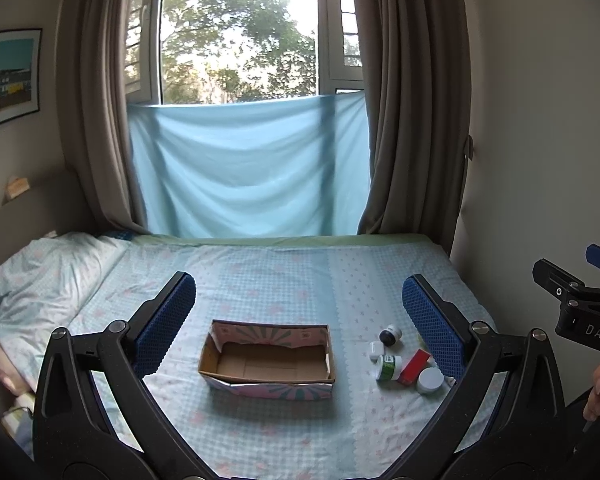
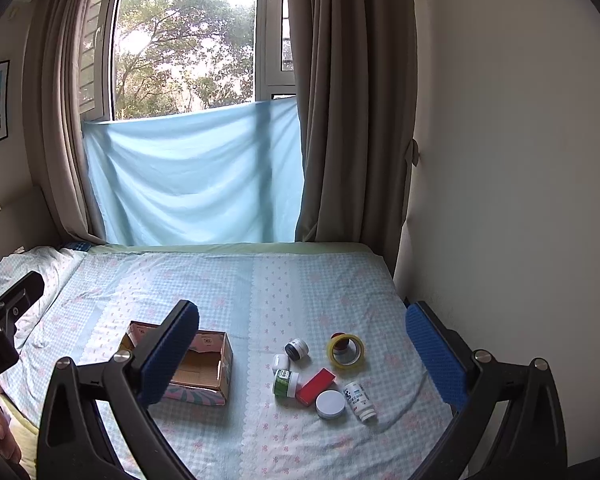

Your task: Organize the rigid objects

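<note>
A: Cardboard box (image 1: 266, 360) first: we see it open-topped at the lower centre of the left wrist view, on the checked bedsheet (image 1: 284, 276), nothing visible inside.

B: In the right wrist view we find the small things lying lower centre, just right of the box: a green-labelled bottle (image 2: 286, 383) touching a red block (image 2: 316, 386), a white round lid (image 2: 330, 404), a white pill bottle (image 2: 359, 400) on its side, a dark-capped jar (image 2: 296, 349), and a yellow tape roll (image 2: 346, 351).

A: Our left gripper (image 1: 299, 322) hangs above the box, jaws spread wide, holding nothing.

B: Our right gripper (image 2: 302, 350) likewise stands wide apart over the cluster, empty. Behind, a blue cloth (image 2: 196, 180) fills the upper middle.
</note>
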